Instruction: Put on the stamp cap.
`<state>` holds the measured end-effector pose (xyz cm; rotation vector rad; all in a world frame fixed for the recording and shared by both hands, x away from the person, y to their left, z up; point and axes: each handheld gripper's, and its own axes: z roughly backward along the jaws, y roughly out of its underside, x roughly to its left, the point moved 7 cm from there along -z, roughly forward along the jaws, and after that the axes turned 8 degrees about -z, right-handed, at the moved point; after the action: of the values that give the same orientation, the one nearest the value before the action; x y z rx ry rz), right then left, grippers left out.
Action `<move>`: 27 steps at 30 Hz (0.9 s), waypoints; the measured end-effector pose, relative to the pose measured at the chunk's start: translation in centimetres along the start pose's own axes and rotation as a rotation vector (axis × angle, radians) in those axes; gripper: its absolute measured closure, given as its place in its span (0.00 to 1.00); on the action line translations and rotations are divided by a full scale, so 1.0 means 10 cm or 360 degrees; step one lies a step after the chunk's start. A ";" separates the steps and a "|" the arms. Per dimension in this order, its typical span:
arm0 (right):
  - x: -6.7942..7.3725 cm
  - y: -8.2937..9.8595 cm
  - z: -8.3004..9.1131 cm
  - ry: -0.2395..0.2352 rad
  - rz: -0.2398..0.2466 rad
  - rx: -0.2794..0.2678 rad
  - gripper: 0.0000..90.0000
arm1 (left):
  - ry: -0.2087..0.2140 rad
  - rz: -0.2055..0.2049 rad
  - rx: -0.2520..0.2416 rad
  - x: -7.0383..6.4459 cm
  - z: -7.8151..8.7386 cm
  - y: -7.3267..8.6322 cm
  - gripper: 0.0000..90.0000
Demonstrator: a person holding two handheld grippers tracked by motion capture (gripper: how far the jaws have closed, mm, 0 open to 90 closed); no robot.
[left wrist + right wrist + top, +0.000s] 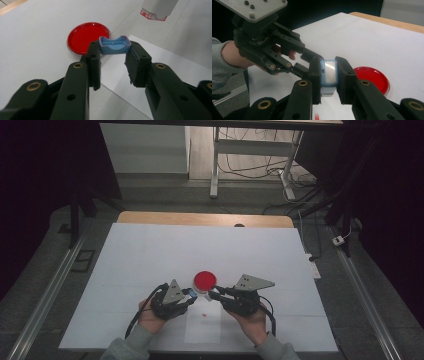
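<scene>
A round red-filled dish lies on the white table cover, just beyond both grippers. My left gripper is shut on a small blue cap, held above the edge of a paper sheet with the dish behind it. My right gripper is shut on a small pale-blue and white container. Its white lower end with red print hangs at the top of the left gripper view. The left gripper reaches in from the left, its tips close beside the container. The dish sits to the right.
A white paper sheet lies under the grippers with a small red fleck on it. A wooden table edge runs along the back. Desk legs and cables stand on the floor beyond.
</scene>
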<state>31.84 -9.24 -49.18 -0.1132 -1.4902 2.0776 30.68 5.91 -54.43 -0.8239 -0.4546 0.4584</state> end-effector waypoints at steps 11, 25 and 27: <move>0.01 0.01 -0.01 -0.0001 0.0000 0.0005 0.83 | 0.0029 -0.0025 0.0020 -0.15 -0.12 -0.03 0.73; 0.02 0.03 -0.04 0.0002 0.0010 0.0017 0.83 | 0.0037 -0.0071 0.0041 -0.26 -0.20 -0.04 0.73; 0.02 0.04 -0.05 0.0005 0.0008 0.0020 0.83 | 0.0034 -0.0074 0.0036 -0.27 -0.20 -0.04 0.73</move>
<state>31.68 -8.83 -49.64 -0.1156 -1.4760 2.0897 29.71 2.98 -55.84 -0.7941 -0.4470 0.4107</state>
